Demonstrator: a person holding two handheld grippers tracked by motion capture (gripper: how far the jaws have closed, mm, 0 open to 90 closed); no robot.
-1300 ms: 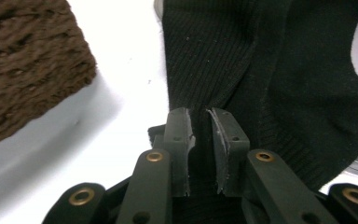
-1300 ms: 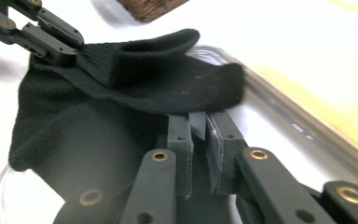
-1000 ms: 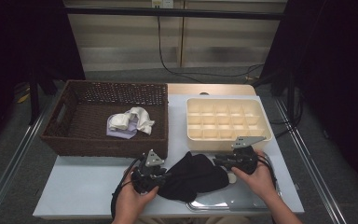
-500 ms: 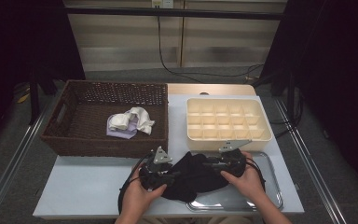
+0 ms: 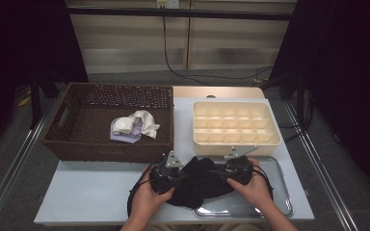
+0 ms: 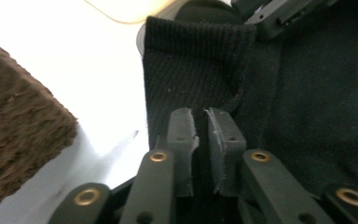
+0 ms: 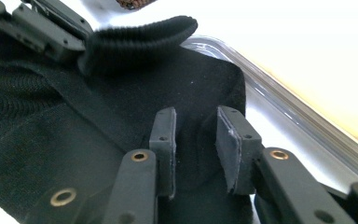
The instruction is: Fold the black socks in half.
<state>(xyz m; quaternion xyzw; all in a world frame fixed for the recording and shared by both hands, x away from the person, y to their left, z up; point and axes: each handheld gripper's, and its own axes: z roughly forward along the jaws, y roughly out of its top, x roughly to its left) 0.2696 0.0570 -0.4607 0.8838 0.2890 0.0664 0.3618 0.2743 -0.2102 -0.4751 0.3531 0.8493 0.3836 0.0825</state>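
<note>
Black sock (image 5: 200, 180) half-folded on tray (image 5: 279, 202), left gripper (image 6: 200, 135) clamping its cloth, right gripper (image 7: 196, 140) straddling it, jaws apart, sorting pending.

Left gripper (image 6: 199, 128) near-shut — right gripper (image 7: 196, 128) parted

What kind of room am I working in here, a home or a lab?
Probably a lab or recording bench, not a home: a plain white table on a metal frame, dark curtains at the sides, and cables trailing down the back wall.
</note>
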